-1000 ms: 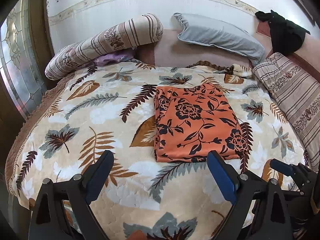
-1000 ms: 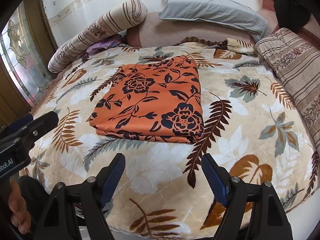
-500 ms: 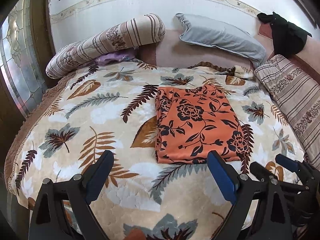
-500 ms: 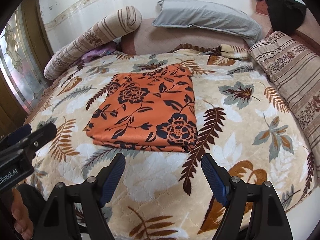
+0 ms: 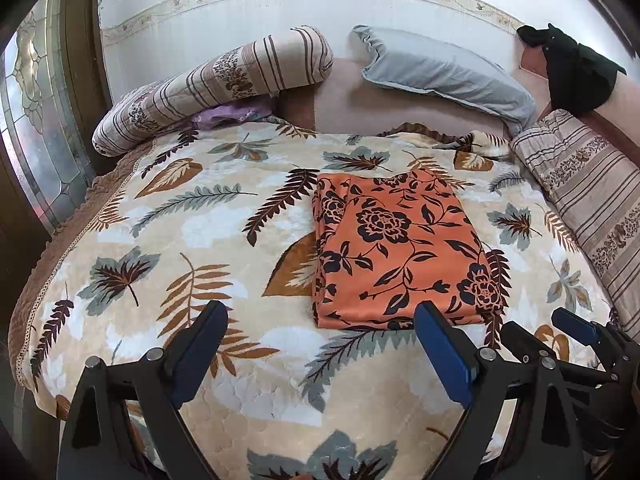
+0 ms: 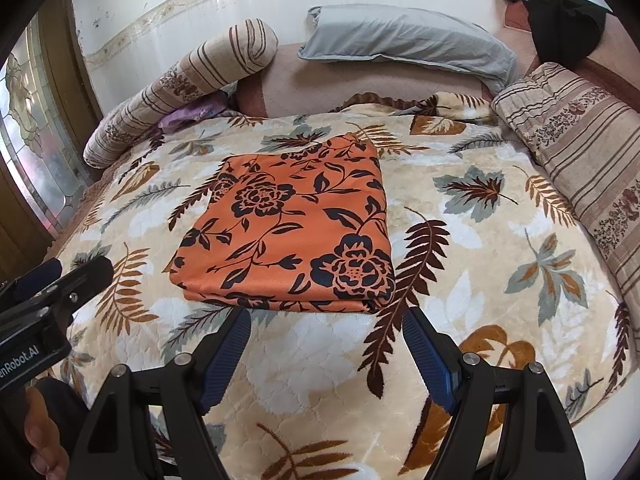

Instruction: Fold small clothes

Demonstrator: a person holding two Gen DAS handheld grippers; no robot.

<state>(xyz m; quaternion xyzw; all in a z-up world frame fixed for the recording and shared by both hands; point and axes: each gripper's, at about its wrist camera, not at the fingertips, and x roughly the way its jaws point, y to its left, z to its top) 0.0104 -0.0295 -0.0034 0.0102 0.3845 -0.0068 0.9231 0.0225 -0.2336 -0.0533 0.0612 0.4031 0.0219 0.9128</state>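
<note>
Just ahead of the right hand-held gripper (image 6: 323, 322), the folded orange floral garment (image 6: 292, 232) lies flat on the leaf-patterned blanket (image 6: 460, 240) that covers the bed. Its near folded edge sits just beyond the blue pads, and nothing is between them: the jaws stand wide and empty above the blanket.

From the left hand-held gripper (image 5: 320, 316) the same garment (image 5: 396, 248) lies ahead and to the right, its near edge close to the right-side finger (image 5: 442, 354). This gripper's jaws also stand wide apart, with only blanket (image 5: 180, 216) showing between them. The right hand-held gripper's blue-tipped fingers (image 5: 572, 326) appear beside it at the lower right of the left wrist view, near the garment's near right corner but not touching it. In the right wrist view the left gripper's black body (image 6: 52, 292) enters from the left edge, well short of the garment, and part of a hand (image 6: 44, 440) shows below it.

Farther beyond both grippers, at the head of the bed, a striped bolster (image 5: 216, 88) leans on the left, with a bit of purple cloth (image 5: 228, 114) tucked under it. A grey pillow (image 5: 444, 72) lies at the middle, a striped cushion (image 5: 588, 188) runs along the right side, and a black garment (image 5: 576, 76) is draped over the far right corner.
</note>
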